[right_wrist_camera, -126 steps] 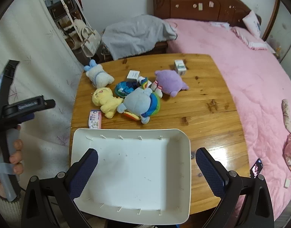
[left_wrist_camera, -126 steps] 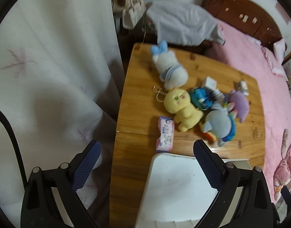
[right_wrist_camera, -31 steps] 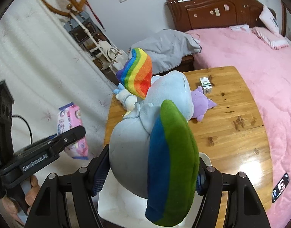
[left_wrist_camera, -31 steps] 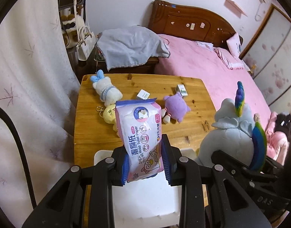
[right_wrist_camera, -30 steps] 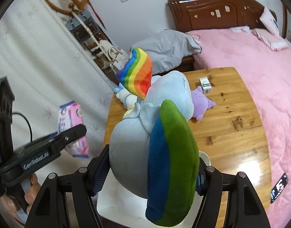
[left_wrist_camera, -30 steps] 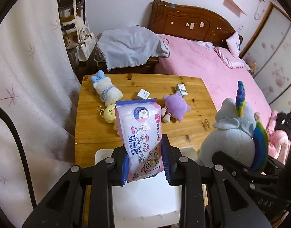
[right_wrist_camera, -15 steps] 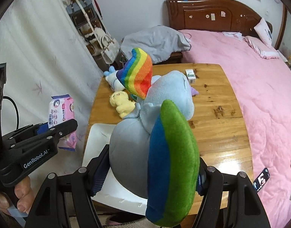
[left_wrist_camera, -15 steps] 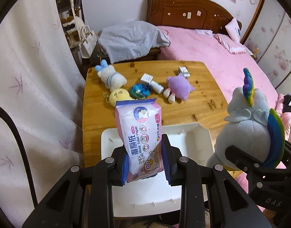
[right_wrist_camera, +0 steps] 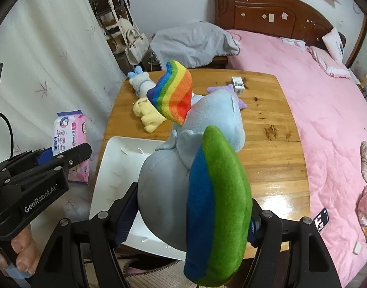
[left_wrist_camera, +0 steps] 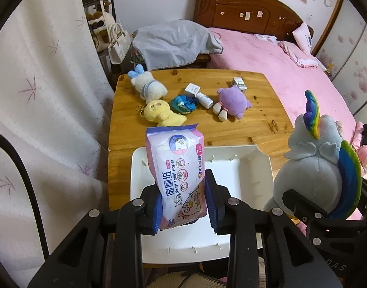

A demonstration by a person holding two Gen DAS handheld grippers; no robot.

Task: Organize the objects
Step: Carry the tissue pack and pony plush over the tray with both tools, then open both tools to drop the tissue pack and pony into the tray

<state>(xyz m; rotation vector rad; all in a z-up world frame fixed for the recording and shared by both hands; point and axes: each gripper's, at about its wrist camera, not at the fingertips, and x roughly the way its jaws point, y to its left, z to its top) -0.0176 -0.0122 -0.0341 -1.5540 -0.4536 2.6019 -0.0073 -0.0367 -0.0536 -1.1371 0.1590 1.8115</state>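
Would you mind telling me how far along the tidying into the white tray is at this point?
Nothing lies in the white tray yet. In hand: the left gripper is clamped on the wet-wipes pack, the right gripper on the rainbow unicorn plush, both above the tray. Left on the table: the white bunny plush, yellow plush, purple plush and small items.

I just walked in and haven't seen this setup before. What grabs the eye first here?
The big grey rainbow-maned plush, clamped in the right gripper above the white tray. Beside it, the left gripper holds a pink wet-wipes pack upright over the tray, with small plush toys lying on the wooden table behind.
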